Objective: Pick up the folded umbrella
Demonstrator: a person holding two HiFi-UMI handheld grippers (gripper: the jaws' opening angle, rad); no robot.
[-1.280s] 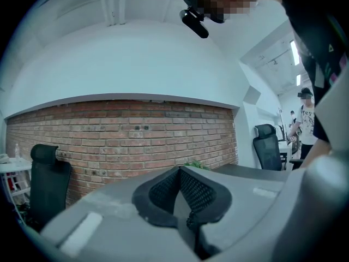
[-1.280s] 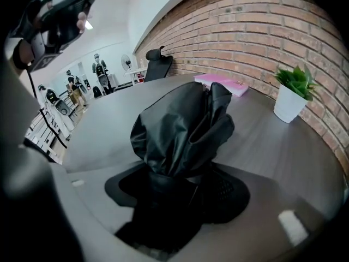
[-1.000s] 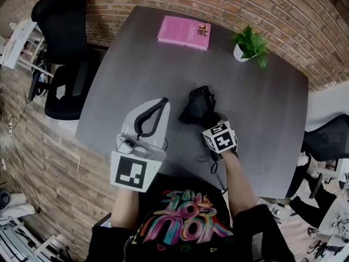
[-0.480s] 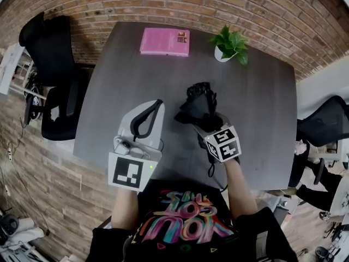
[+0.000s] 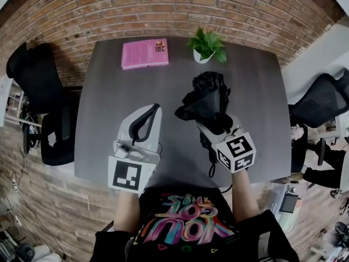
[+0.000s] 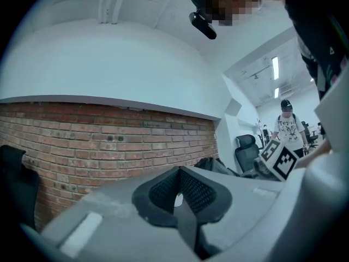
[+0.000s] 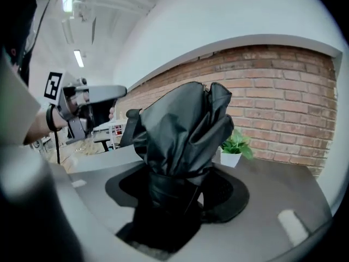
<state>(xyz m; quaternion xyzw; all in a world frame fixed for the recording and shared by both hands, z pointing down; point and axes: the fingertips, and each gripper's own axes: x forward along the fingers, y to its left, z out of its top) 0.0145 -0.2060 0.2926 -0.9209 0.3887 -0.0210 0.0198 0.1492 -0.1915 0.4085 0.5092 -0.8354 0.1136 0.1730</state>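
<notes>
The folded black umbrella [image 5: 206, 100] is off the grey table [image 5: 103, 97] and hangs in the air, its crumpled fabric pointing away from me. My right gripper [image 5: 214, 125] is shut on its lower part. In the right gripper view the umbrella [image 7: 182, 130] fills the middle, and the right gripper [image 7: 175, 192] clamps it from both sides. A thin strap dangles under that hand. My left gripper [image 5: 148, 116] hovers over the near left of the table; in the left gripper view this gripper [image 6: 177, 194] has its pads together with nothing between them.
A pink book [image 5: 144, 53] lies at the table's far edge, with a small potted plant [image 5: 207, 45] to its right. A brick wall runs behind the table. Black office chairs stand at the left [image 5: 38, 86] and at the right [image 5: 322, 100].
My right gripper has risen with the umbrella, lifting it off the table. The left gripper has shifted a little and stays shut.
</notes>
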